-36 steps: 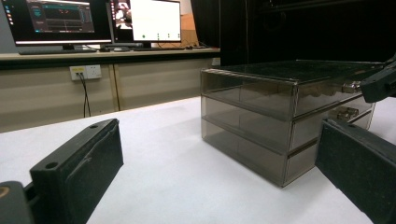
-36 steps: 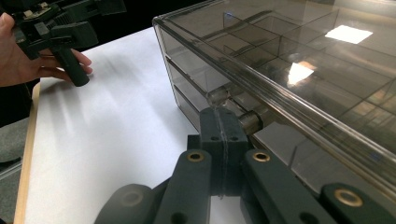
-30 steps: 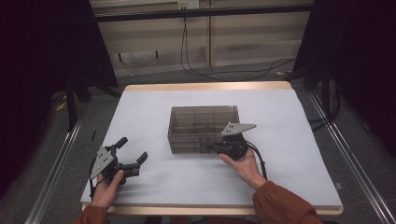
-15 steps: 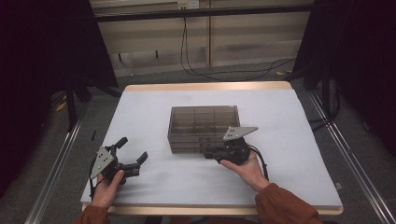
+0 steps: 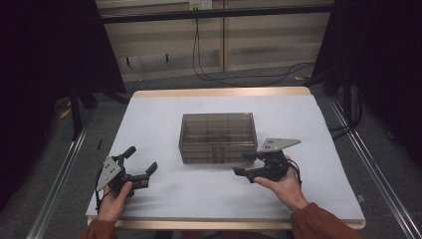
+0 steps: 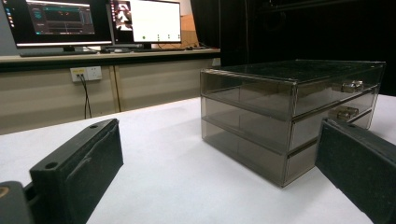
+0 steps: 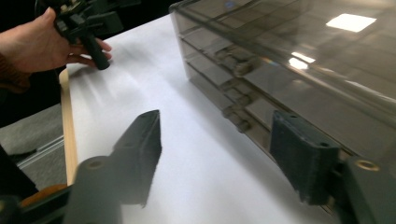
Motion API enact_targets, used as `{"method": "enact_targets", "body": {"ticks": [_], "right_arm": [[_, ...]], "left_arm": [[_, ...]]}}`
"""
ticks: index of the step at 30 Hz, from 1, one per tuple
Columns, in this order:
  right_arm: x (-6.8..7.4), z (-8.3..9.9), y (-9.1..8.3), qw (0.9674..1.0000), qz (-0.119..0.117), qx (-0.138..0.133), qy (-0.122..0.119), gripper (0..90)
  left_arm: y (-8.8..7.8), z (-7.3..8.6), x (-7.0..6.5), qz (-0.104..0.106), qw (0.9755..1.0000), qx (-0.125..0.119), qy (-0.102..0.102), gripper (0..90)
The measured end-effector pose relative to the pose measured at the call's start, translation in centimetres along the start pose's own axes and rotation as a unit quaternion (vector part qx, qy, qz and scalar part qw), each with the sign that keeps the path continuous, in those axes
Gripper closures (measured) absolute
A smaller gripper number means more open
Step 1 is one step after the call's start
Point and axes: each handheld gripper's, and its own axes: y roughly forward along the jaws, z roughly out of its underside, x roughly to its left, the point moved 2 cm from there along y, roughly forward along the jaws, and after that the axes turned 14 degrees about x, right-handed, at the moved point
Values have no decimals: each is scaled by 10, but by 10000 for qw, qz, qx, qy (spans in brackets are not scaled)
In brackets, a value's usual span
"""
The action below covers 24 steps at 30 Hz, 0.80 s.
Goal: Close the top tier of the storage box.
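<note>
Near the desk's (image 5: 164, 119) front edge, the right tongs (image 5: 251, 167), jaws apart, sit just beside the drawer box's (image 5: 217, 130) front right corner, pointing left along its handled face. The left tongs (image 5: 141, 169), also apart, rest well off to the left. The box lies mid-desk, long axis running left-right, so the right hand looks the likelier one to work its drawers.

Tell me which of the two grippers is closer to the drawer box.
The right gripper: it sits open just off the front right corner of the smoky drawer box. The left gripper, also open, rests well away near the table's front left edge.
</note>
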Motion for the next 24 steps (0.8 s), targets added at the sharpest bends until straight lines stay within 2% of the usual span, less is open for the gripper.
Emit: {"method": "enact_targets", "body": {"ticks": [3,4,6,8,9,12,13,14,16,18,20,21,22,24], "right_arm": [[-4,5,-13,9996,248,-55,115,257],[-4,5,-13,9996,248,-55,115,257],[-10,8,-25,9988,421,-99,231,221],[-16,12,-36,9979,541,-147,311,207],[-19,14,-40,9975,595,-151,359,202],[-24,17,-47,9965,701,-158,432,197],[-27,20,-50,9958,748,-155,505,197],[-33,27,-56,9940,914,-90,593,184],[-36,31,-58,9934,919,-76,675,184],[-44,45,-67,9908,1056,-148,830,177],[-48,54,-72,9887,1158,-168,933,170],[-48,54,-72,9887,1158,-168,933,170],[-50,58,-74,9878,1224,-195,945,169],[-53,67,-77,9861,1269,-227,1047,161]], "left_arm": [[0,0,1,-8,10000,45,24,10],[0,0,1,-8,10000,45,24,10],[1,0,0,-4,10000,30,-72,10],[0,0,0,8,10000,24,-36,10],[1,0,0,5,9999,-10,-117,10],[1,0,0,11,9999,-10,-113,10],[1,0,0,10,9999,-10,-112,10],[1,0,0,18,10000,-7,-93,10],[0,0,0,-2,10000,18,-26,10],[0,0,1,3,10000,11,-14,10],[1,0,0,8,9999,-29,-113,10],[1,0,0,7,9999,-26,-112,10],[0,0,0,-12,10000,17,-37,10],[0,0,1,-5,10000,12,-24,10]]}}
